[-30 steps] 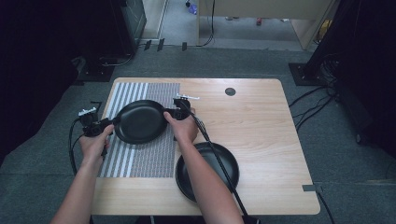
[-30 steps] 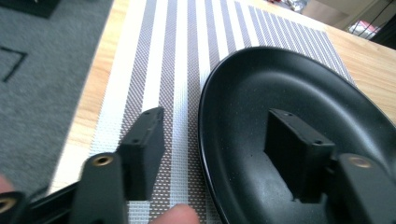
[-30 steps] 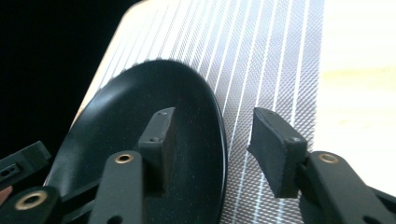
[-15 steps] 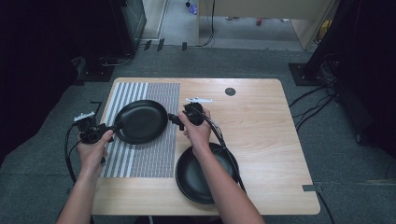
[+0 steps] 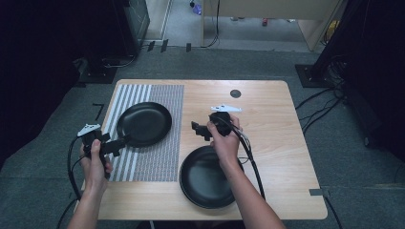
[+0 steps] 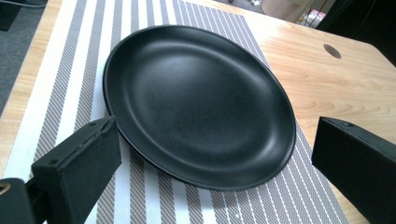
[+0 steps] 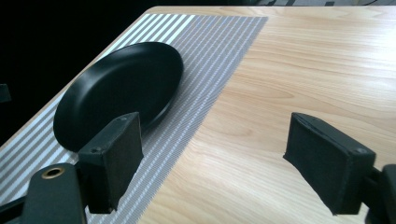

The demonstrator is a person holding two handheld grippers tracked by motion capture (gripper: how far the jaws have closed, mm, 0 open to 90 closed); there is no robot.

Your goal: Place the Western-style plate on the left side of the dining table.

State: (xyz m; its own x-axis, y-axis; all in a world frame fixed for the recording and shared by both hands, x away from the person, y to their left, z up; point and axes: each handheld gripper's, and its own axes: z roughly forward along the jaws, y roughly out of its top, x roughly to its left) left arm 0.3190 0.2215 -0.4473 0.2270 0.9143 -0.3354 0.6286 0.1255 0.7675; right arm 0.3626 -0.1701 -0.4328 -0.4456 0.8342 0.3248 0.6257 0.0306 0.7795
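high view, black plate (image 5: 144, 123) on striped mat (image 5: 157, 157), left gripper (image 5: 114, 145) at its 8 o'clock, right gripper (image 5: 197, 129) at 3, both jaws just opened wide, empty

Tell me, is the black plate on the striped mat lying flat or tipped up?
Flat. The black plate rests level on the striped mat, and both open grippers stand clear of its rim.

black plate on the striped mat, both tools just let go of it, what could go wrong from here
The left tool sits open right beside the black plate; a careless pull-back could nudge it across the striped mat.

The right forearm and its cable cross over the second black plate near the table edge, so a sweep might drag it.
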